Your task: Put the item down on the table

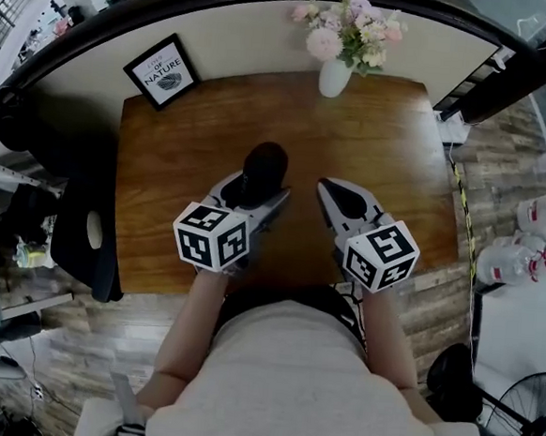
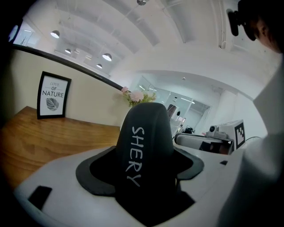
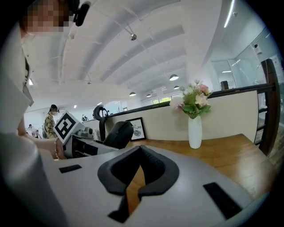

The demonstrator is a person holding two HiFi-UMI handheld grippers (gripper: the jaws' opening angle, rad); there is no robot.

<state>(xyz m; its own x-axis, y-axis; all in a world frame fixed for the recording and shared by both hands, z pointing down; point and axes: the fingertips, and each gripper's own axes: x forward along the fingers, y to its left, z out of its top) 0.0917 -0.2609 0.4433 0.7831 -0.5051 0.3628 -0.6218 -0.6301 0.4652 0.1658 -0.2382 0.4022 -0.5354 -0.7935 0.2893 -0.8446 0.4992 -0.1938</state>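
A black rounded case [image 2: 144, 155] with the white print "SHERY" stands upright between the jaws of my left gripper [image 1: 256, 190], which is shut on it. In the head view the case [image 1: 264, 167] hangs over the middle of the brown wooden table [image 1: 164, 166]; whether it touches the top I cannot tell. Just to its right, my right gripper [image 1: 324, 185] also hovers over the table. Its fingertips [image 3: 140, 147] meet with nothing between them. In the right gripper view the case [image 3: 116, 134] and the left gripper show at the left.
A white vase of flowers [image 1: 334, 76] stands at the table's far edge, and a framed "NATURE" print [image 1: 162, 72] leans at its far left corner. A dark chair [image 1: 83, 235] sits left of the table. Water bottles [image 1: 524, 251] and a fan [image 1: 512, 410] are on the floor to the right.
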